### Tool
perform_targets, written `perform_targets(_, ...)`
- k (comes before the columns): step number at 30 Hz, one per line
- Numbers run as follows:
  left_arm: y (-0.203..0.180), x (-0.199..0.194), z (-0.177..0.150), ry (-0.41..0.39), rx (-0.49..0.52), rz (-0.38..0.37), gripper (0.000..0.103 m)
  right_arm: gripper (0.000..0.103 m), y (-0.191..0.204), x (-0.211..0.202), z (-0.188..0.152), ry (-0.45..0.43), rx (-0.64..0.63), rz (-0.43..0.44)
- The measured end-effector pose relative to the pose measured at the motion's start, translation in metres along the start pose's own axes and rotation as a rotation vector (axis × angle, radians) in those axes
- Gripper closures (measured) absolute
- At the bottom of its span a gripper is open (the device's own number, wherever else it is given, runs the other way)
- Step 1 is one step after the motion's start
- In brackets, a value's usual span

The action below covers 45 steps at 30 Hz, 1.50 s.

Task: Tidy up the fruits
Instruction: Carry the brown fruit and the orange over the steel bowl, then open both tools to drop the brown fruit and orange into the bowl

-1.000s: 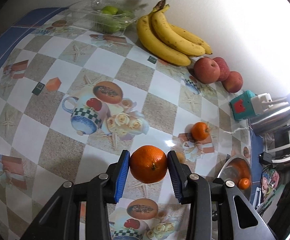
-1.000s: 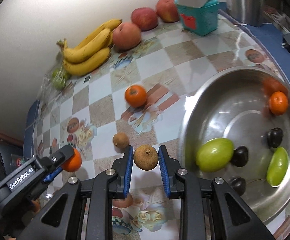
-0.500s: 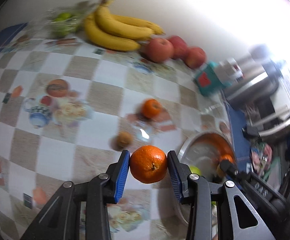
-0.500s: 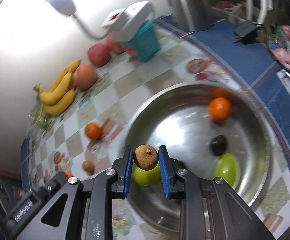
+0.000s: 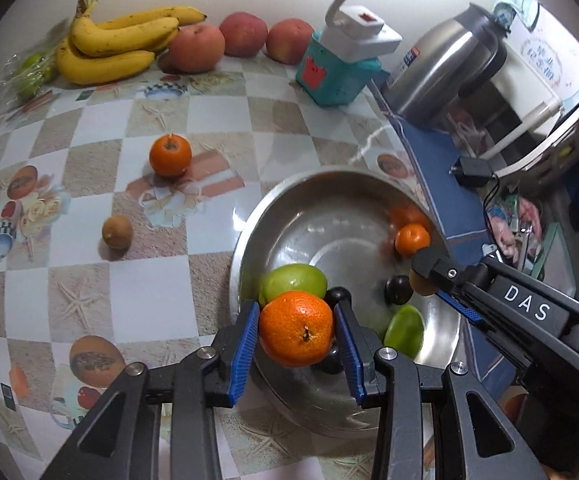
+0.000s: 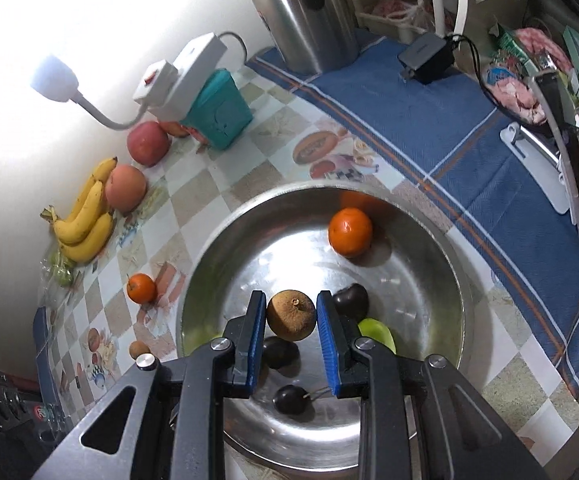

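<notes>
The left gripper [image 5: 295,330] pinches a mandarin [image 5: 295,328] over the steel bowl's [image 5: 249,224] 8 o'clock rim; the right gripper [image 6: 291,322] pinches a brown longan-like fruit [image 6: 290,315] above its centre; both seem light, firm-skinned, best held across the middle.

The left tool [image 5: 295,330] clamps an orange [image 5: 295,328] above the steel bowl's [image 5: 329,216] near rim.
</notes>
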<state>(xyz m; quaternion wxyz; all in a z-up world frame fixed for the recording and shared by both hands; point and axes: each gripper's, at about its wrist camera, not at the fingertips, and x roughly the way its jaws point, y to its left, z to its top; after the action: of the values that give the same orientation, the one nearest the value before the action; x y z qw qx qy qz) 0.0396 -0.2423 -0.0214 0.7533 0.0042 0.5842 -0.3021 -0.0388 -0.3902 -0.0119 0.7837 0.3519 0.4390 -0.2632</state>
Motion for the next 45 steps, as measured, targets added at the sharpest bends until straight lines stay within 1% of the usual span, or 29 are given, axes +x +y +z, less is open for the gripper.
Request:
perform_targets(5, 0.001, 0.012, -0.003, 0.036, -0.01, -0.003, 0.062, 0.076, -0.001, 0.011, -0.004, 0.035, -0.005, -0.017)
perform_targets(11, -0.001, 0.016, -0.006, 0.047, -0.004, 0.005, 0.062, 0.076, -0.002, 0.018, -0.008, 0.066, -0.002, -0.033)
perform_targets(20, -0.002, 0.02, -0.007, 0.064, -0.005, 0.008, 0.06, 0.075, -0.002, 0.021, -0.008, 0.078, 0.001, -0.049)
perform_targets(23, -0.002, 0.018, -0.007, 0.06, -0.002, 0.005, 0.059, 0.075, -0.002, 0.022, -0.008, 0.084, 0.002, -0.051)
perform_targets(26, -0.004, 0.017, -0.006, 0.054, 0.002, 0.005, 0.054, 0.075, -0.001, 0.023, -0.008, 0.087, 0.001, -0.054)
perform_targets(34, -0.003, 0.012, -0.004, 0.046, -0.002, -0.001, 0.054, 0.075, -0.001, 0.02, -0.006, 0.082, 0.0, -0.058)
perform_targets(36, -0.002, 0.011, -0.003, 0.043, -0.008, -0.002, 0.051, 0.075, -0.001, 0.019, -0.006, 0.079, -0.004, -0.061)
perform_targets(45, 0.011, 0.001, 0.003, 0.014, -0.05, 0.008, 0.047, 0.076, 0.002, 0.015, -0.004, 0.071, -0.014, -0.056)
